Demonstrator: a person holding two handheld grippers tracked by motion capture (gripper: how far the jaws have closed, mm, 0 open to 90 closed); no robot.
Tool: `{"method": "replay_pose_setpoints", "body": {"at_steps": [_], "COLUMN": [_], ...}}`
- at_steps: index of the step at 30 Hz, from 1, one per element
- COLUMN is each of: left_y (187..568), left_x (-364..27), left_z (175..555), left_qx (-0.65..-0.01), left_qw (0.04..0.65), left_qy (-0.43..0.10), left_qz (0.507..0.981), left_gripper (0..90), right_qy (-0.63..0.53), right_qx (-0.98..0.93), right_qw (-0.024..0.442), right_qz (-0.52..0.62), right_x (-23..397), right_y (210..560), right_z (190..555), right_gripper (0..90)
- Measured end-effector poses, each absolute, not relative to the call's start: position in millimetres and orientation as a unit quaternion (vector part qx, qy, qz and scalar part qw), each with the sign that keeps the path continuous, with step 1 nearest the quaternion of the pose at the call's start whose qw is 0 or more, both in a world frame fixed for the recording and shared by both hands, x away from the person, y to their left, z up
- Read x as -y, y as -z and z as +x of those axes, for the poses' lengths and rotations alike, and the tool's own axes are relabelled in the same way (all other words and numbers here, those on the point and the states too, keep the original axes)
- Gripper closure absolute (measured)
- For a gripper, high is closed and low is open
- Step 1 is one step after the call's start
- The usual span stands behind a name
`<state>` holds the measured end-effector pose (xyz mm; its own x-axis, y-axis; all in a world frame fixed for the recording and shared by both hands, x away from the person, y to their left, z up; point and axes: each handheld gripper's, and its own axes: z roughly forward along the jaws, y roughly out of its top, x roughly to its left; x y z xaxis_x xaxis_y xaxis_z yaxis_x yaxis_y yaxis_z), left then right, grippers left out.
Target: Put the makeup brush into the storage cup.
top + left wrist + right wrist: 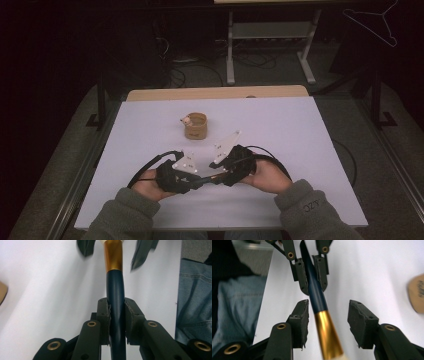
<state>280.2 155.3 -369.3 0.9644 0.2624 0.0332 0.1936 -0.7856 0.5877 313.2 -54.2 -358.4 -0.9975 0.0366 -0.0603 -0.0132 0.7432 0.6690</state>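
Two hand-held grippers meet near the front middle of a white counter [300, 150], each gripped by a hand in a grey-green sleeve coming in from the bottom of the high view. The left gripper [117, 315] has its black jaws clamped on the dark blue handle of a brush [115, 297]; in the left gripper view the handle runs straight up between the two pads to a gold metal band and a pale tip at the top edge. The right gripper [328, 322] faces it from the other side, and its jaws stand apart on either side of the brush's gold band, not touching it as far as the right gripper view shows. In that same view the left gripper's closed jaws hold the blue handle farther up. From the high view the brush is a thin line bridging the two grippers just above the counter. A small tan cup [195, 125] with a little pale figure on its rim stands upright farther back on the counter, well apart from the grippers. Blue denim shows beyond the counter's near edge in both gripper views.
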Motion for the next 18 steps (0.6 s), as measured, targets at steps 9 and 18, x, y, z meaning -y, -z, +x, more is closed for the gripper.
{"method": "replay_pose_setpoints", "body": {"at_steps": [9, 18], "left_y": [365, 361], "left_x": [-168, -170], "left_z": [289, 290], "left_qx": [-0.185, -0.206], "left_qw": [0.332, 0.390], "left_qy": [-0.081, -0.088], "left_qz": [0.921, 0.893], "left_gripper": [76.3, 76.3], "right_qy": [-0.411, -0.463], "right_qx": [-0.905, -0.856], "right_qw": [0.001, -0.073], "right_qz": [0.111, 0.216], "right_x": [86, 90], "right_y": [370, 394], "right_z": [304, 319], "right_gripper": [50.6, 43.9]}}
